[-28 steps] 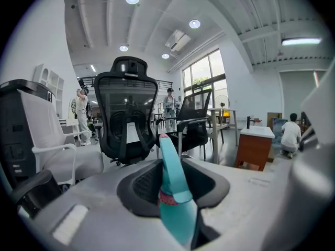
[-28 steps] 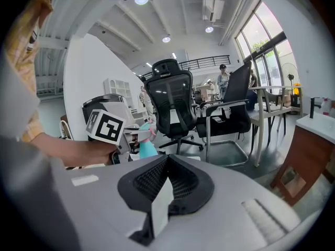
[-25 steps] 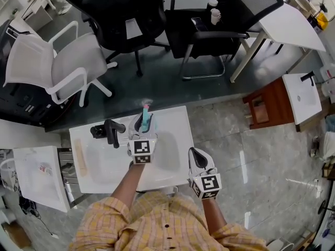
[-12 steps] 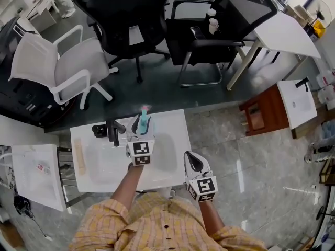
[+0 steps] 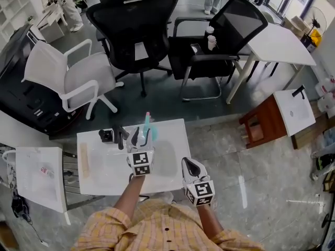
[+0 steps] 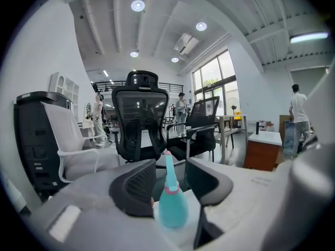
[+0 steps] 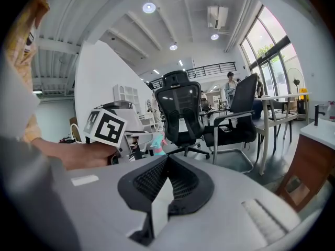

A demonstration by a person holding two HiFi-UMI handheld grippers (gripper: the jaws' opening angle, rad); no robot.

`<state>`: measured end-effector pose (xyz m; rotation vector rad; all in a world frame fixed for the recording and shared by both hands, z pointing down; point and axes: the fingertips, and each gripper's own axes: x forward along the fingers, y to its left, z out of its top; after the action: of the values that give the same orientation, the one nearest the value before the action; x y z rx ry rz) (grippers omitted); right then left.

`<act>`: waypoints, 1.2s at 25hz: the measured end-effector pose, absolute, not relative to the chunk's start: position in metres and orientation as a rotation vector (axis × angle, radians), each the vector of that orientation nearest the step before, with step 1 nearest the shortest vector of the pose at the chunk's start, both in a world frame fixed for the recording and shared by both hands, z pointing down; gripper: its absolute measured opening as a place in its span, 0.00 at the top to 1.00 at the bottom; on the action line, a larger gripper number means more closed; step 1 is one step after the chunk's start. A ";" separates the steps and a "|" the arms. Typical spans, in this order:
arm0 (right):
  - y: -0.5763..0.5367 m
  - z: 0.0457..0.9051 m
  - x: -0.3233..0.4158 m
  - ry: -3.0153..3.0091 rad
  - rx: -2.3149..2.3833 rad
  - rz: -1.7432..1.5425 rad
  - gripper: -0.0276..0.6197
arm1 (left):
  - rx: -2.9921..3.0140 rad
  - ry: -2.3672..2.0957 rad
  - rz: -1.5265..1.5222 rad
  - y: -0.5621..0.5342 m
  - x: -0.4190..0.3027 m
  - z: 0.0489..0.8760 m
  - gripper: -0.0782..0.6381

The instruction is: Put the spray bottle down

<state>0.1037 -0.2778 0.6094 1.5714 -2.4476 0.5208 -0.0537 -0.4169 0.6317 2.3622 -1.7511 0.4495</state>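
Grey floor runs all round the white table (image 5: 104, 167), and we stand at its near edge with a two-jaw tool in each hand. Beyond the table's far edge we see a black office chair (image 5: 133, 22) and a white chair (image 5: 70, 80). Off the table's right side stands a low brown cabinet (image 5: 260, 125).

On the table, close to its far edge and a little right of its middle, the spray bottle (image 5: 147, 123) stands upright. It is teal with a pink collar and a pink tip. A black fixture (image 5: 116, 135) sits on the table near the same far edge, toward the left side.

Our left gripper (image 5: 144, 136) hangs over the table's far half. Its jaws have just been opening and now stand wide, with the bottle rising between them. In the left gripper view the right-hand pad is clearly off the bottle. The left-hand pad (image 6: 137, 184) sits just beside it, and we cannot tell whether the two touch.

Our right gripper (image 5: 190, 164) is at the table's near right corner. Its jaws are pressed together with nothing between them.
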 end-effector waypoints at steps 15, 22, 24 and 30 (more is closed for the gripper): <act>-0.254 0.568 0.101 -2.521 1.628 0.499 0.96 | 2.392 -1.725 0.337 -0.343 -0.051 0.585 0.78; -0.233 0.554 0.097 -2.531 1.641 0.448 0.96 | 2.428 -1.696 0.315 -0.300 -0.047 0.572 0.88; -0.225 0.551 0.095 -2.536 1.640 0.440 0.96 | 2.433 -1.697 0.301 -0.289 -0.047 0.569 0.89; -0.198 0.539 0.094 -2.550 1.629 0.407 0.96 | 2.430 -1.690 0.282 -0.253 -0.045 0.568 0.89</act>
<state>0.0935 -0.1984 0.5394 1.6294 -2.5500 0.4066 -0.0451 -0.2534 0.5677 2.4297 -1.6899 0.2821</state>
